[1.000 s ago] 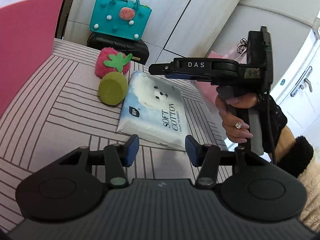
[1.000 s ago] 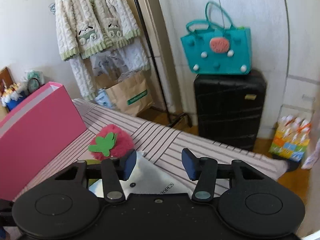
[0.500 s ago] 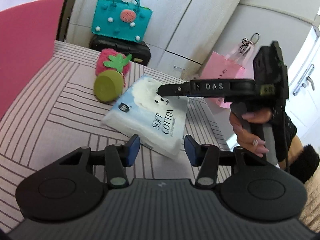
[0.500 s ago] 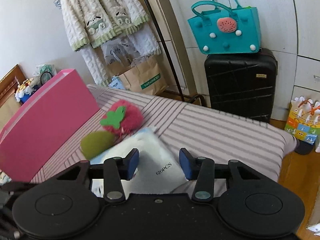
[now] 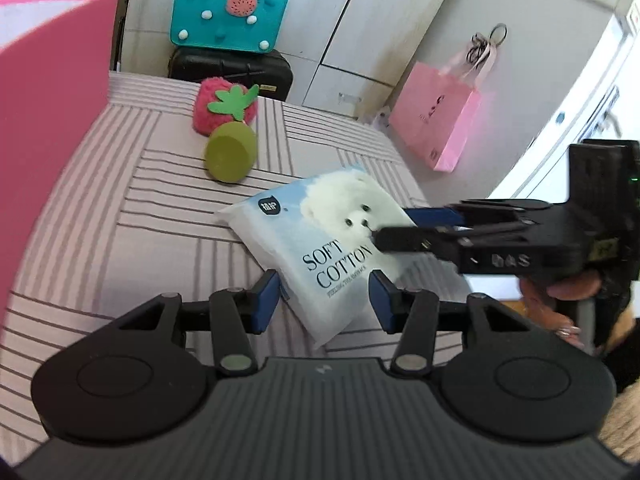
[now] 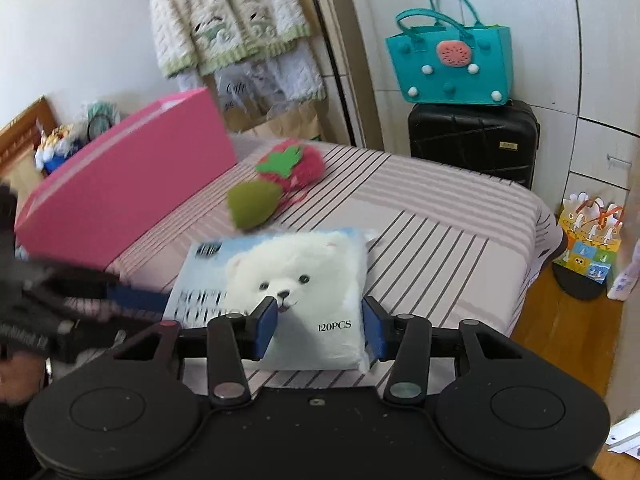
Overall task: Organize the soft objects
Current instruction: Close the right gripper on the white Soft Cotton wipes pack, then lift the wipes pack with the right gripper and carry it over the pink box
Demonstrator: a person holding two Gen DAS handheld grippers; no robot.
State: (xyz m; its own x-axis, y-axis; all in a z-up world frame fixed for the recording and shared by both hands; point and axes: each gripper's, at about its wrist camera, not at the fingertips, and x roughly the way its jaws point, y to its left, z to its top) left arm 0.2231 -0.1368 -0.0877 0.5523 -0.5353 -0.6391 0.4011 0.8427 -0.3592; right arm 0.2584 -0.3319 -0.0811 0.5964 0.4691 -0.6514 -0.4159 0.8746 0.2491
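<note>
A light-blue "SOFT COTTON" tissue pack (image 5: 328, 236) with a white bear picture lies on the striped bed; it also shows in the right wrist view (image 6: 296, 292). My left gripper (image 5: 324, 296) is open, its pads astride the pack's near corner. My right gripper (image 6: 320, 326) is open, its pads astride the pack's near end; in the left wrist view it (image 5: 404, 226) reaches in from the right over the pack. A pink plush strawberry (image 5: 224, 110) and a green soft lump (image 5: 230, 156) lie farther back.
A tall pink box (image 5: 48, 128) stands at the left on the bed (image 5: 140, 208). A teal bag (image 5: 228, 10) sits on a black suitcase (image 5: 230, 68) beyond the bed. A pink paper bag (image 5: 436, 118) stands on the floor to the right.
Both grippers have come down and closer to the tissue pack, so their open pads now stand on either side of it. The right gripper dropped from above the pack to its level.
</note>
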